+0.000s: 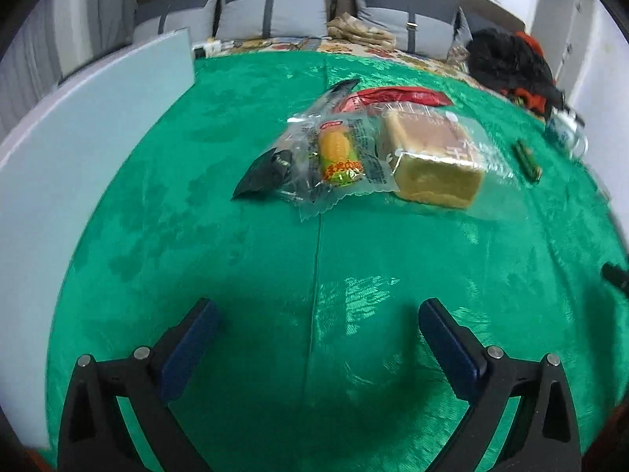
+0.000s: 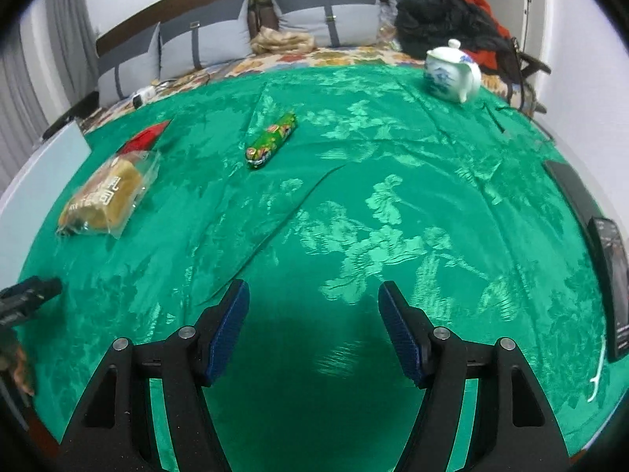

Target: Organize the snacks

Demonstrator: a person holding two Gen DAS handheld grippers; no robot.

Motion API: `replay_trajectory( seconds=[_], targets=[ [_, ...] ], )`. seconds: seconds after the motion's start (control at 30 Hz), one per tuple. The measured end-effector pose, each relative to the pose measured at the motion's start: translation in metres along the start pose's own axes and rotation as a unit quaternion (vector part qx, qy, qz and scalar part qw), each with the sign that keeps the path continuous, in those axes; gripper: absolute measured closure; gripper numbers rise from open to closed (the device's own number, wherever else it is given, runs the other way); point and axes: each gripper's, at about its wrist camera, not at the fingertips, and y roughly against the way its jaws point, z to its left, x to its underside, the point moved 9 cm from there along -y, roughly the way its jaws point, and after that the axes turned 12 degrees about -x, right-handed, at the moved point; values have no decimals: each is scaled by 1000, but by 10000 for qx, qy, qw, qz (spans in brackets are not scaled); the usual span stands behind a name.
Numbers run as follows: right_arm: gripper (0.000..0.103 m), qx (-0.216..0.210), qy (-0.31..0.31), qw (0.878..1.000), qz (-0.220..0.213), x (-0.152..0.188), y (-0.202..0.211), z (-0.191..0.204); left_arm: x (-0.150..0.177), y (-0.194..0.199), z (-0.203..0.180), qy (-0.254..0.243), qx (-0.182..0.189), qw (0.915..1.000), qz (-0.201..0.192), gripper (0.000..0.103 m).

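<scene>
Evidently nothing is held: the left gripper (image 1: 316, 316) is spread wide and the right gripper (image 2: 313, 299) parted, both empty. Ahead of the left, the bread (image 1: 434, 161) and corn packet (image 1: 338, 155) are clustered; the green candy roll (image 2: 271, 139) is stranded ahead of the right, presumably for gathering.

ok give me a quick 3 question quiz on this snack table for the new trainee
1. True or false: the left gripper is holding the bread pack.
2. Which snack lies apart from the others? A) corn pack B) green wrapped stick C) red packet
3. Fill in: the white and blue item at the far edge of the green cloth is a ____.

Key: 1 false, both grippers are open and empty, including the right gripper. 2 B. 3 teapot.
</scene>
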Motion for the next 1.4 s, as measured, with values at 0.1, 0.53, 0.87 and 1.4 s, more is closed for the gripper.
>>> replay_trajectory(
  seconds=[0.1, 0.53, 0.87, 1.4],
  targets=[
    [31, -59, -48, 9999, 79, 4, -4, 2, 1, -2, -2, -209, -81, 9997, -66, 2],
    [25, 118, 288, 9989, 347, 14, -23, 13, 4, -4, 2, -164, -98, 9998, -77, 1],
    [13, 163, 482, 9979, 407, 17, -29, 20, 4, -4, 2, -163, -104, 9998, -78, 0],
    [12, 122, 518, 9964, 654, 17, -31, 20, 4, -4, 2, -165, -110, 9998, -76, 0]
  ],
)
